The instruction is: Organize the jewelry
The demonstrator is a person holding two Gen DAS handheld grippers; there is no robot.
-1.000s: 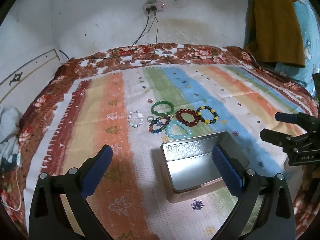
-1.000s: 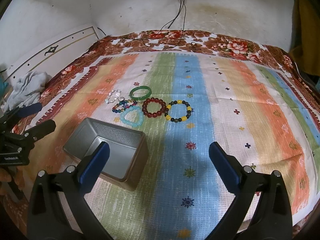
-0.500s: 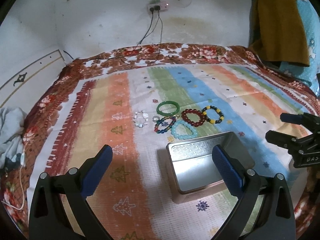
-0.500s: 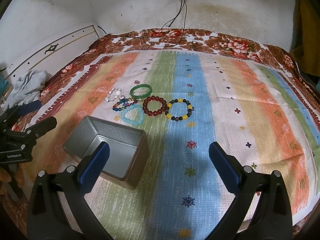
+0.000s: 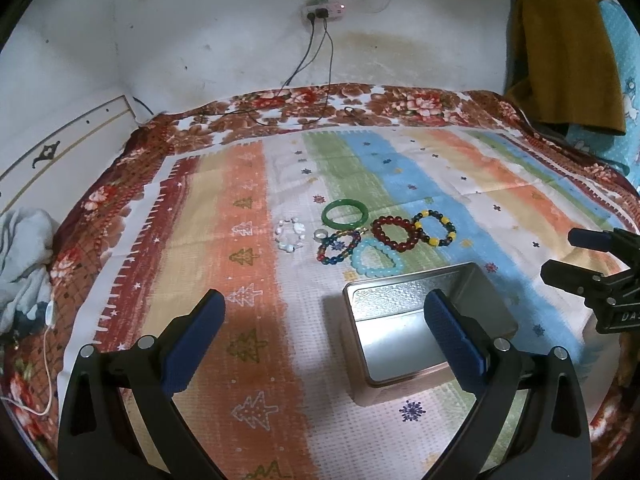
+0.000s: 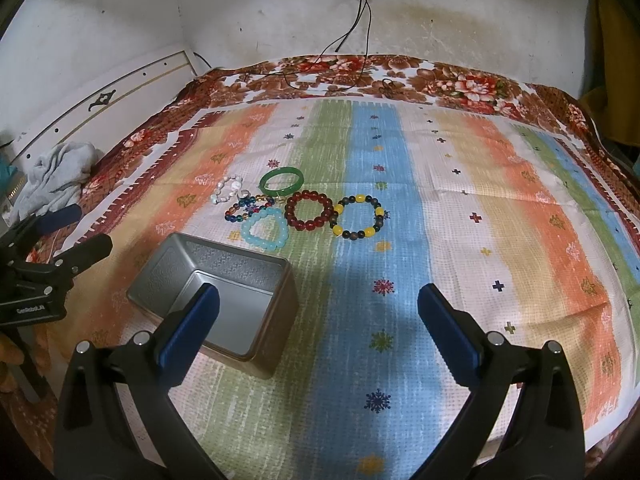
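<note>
Several bracelets lie grouped on the striped cloth: a green bangle (image 5: 345,213) (image 6: 281,181), a dark red bead bracelet (image 5: 395,233) (image 6: 309,211), a yellow-and-black one (image 5: 435,228) (image 6: 359,217), a light blue one (image 5: 377,258) (image 6: 264,233), a multicolour one (image 5: 337,247) (image 6: 244,208), a white one (image 5: 290,234) (image 6: 227,190) and a small ring (image 5: 320,234). An open, empty metal tin (image 5: 430,322) (image 6: 216,292) stands in front of them. My left gripper (image 5: 324,332) is open above the cloth, left of the tin. My right gripper (image 6: 318,326) is open, right of the tin.
The cloth covers a bed against a white wall with a power strip (image 5: 322,11) and hanging cables. A grey rag (image 6: 60,176) lies at the left edge. Brown and blue fabric (image 5: 568,44) hangs at the right. A white headboard panel (image 6: 108,96) stands at the left.
Both grippers have shifted slightly: the left view has panned left and pulled back, the right view has dropped a little nearer. Both stay open; the jewelry and tin have not moved.
</note>
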